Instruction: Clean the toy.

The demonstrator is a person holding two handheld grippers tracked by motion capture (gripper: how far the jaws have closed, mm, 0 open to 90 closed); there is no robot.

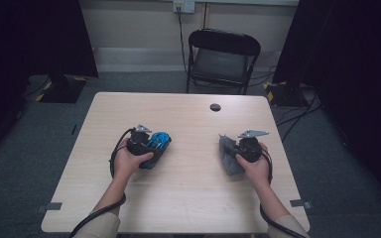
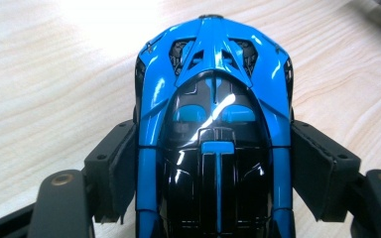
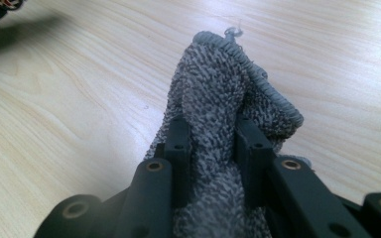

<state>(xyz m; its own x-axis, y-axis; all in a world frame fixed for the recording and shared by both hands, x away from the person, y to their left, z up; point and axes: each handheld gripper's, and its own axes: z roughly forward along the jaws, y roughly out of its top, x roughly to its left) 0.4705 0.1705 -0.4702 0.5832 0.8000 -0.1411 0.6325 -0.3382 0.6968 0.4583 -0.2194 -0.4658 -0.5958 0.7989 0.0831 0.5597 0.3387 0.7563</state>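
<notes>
Our left gripper (image 2: 213, 163) clamped the blue toy car (image 2: 213, 124); right gripper (image 3: 213, 148) pinched the grey cloth (image 3: 228, 89). Glossy car could slip w/ hard wiping.

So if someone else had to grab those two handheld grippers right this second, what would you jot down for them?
Left gripper: shut on the blue toy car, its pads against the car's two sides; the car is at the table, left of centre.
Right gripper: shut on the grey cloth, a bunched fold pinched between the jaws, right of centre.
Car and cloth are well apart.
Done: both things are gripped.
Left, as far as I can judge: bring cloth and car together, probably to wipe the car. Nothing shows that wiping has started.
</notes>
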